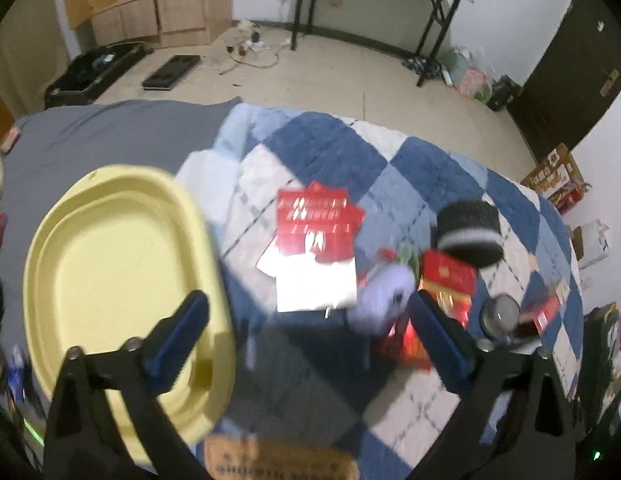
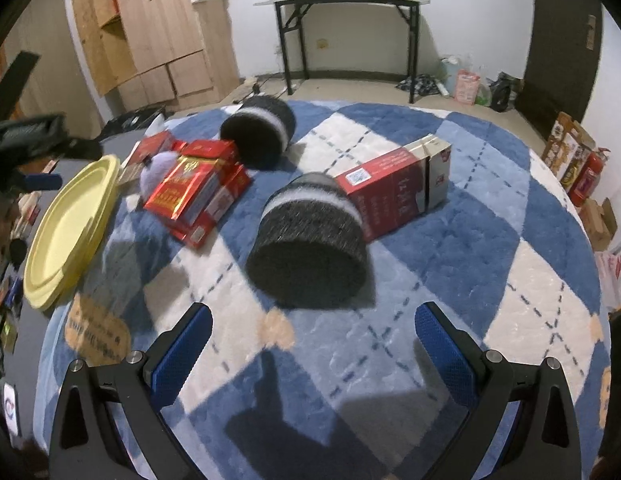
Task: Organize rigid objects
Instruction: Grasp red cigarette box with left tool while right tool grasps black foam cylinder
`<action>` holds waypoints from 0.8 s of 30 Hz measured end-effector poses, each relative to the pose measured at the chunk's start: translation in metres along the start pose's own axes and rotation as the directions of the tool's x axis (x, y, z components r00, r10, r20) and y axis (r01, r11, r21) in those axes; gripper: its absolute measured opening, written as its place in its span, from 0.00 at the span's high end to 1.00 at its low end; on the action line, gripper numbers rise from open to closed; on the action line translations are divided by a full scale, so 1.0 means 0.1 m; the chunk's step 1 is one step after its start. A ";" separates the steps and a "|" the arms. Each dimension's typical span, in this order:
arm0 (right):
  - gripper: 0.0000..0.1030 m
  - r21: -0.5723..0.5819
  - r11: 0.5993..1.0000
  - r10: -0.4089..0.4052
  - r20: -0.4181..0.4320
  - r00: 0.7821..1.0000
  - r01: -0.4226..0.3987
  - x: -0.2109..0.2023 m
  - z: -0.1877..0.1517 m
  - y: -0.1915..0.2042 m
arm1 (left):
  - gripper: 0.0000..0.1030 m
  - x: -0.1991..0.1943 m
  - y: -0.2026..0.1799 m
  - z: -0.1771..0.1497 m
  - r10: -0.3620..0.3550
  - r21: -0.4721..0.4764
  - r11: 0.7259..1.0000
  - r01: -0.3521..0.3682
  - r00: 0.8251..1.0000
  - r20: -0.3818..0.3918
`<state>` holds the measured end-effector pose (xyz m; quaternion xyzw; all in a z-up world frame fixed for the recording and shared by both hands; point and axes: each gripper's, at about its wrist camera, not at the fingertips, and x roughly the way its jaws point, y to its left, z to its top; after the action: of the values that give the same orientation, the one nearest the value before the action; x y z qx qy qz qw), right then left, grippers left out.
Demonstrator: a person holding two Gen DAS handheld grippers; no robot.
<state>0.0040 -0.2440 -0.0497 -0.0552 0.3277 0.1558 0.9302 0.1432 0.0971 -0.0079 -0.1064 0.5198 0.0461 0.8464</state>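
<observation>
Blanket: the blue-and-white checked blanket (image 2: 450,248) covered the bed and carried everything; places below are given from the yellow tray.
Yellow tray: the yellow tray (image 1: 110,264) lay empty at the blanket's left edge, partly on the grey sheet (image 1: 110,128).
Step in hand: nothing was in the tray and nothing was gripped, so I judged the sorting to be at its start, with the left tool between tray and pile, on the way to a first pick.
Near roll: a dark roll with a pale band (image 2: 310,240) lay on its side well to the right of the tray, touching a red carton (image 2: 394,192).
Far roll: a second roll (image 2: 262,132) lay beyond the pile.
Red packets: a heap of red packets (image 2: 194,188) sat just beside the tray, with a lilac soft toy (image 2: 158,172) against it.
Next move: likely a descent over one rigid packet, a squeeze, then a carry to the tray.
Left tongs: the left tongs (image 1: 306,324) were wide apart, empty, touching nothing.
Right tongs: the right tongs (image 2: 310,336) were spread wide, empty, just short of the near roll.
</observation>
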 end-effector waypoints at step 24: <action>0.35 -0.002 0.999 0.043 0.004 0.999 -0.043 0.49 0.18 -0.04 | 0.40 0.30 0.13 0.23 -0.035 -0.033 0.999 0.035 0.999 -0.017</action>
<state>0.0521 -0.2314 -0.0670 -0.0485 0.3267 0.1761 0.9273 0.1739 0.1143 -0.0263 -0.1295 0.5243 0.0388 0.8408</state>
